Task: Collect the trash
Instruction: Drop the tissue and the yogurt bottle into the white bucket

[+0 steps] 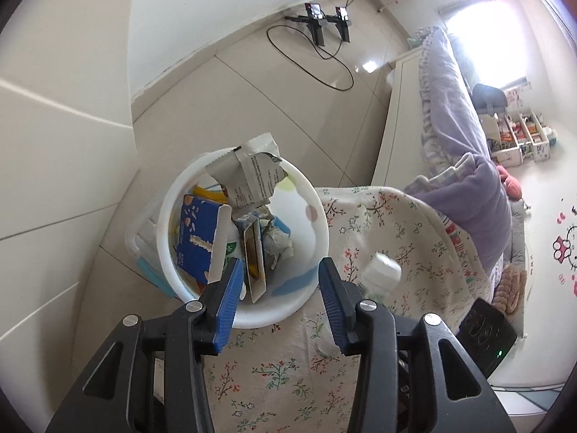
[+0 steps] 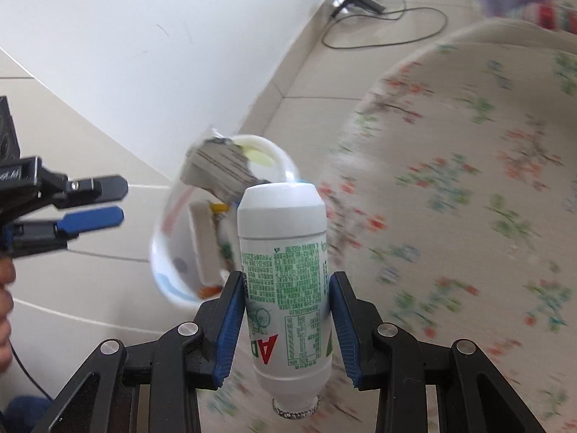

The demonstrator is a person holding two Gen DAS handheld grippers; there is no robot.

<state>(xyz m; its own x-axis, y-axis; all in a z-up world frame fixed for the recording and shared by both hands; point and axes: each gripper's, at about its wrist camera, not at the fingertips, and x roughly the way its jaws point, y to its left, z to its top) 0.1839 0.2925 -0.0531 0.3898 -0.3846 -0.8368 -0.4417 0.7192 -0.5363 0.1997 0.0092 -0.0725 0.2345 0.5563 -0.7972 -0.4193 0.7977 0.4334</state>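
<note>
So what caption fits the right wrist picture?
Right gripper carries a white bottle toward the trash bin.

trash in bin [image 1: 317,216], beside floral cloth [image 1: 396,231]

Left gripper [image 1: 279,281] hung over white bin [image 1: 317,231], jaws apart, nothing between them. Bin held blue box [image 1: 196,238], torn wrapper [image 1: 252,176], crumpled paper [image 1: 279,240]. Blurred bottle [image 1: 380,276] showed over floral cloth [image 1: 396,223].

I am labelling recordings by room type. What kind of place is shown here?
Most likely a home bedroom: a bed with a frilled lilac quilt, a floral blanket beside the white trash bin, and cartoon cat stickers.
</note>
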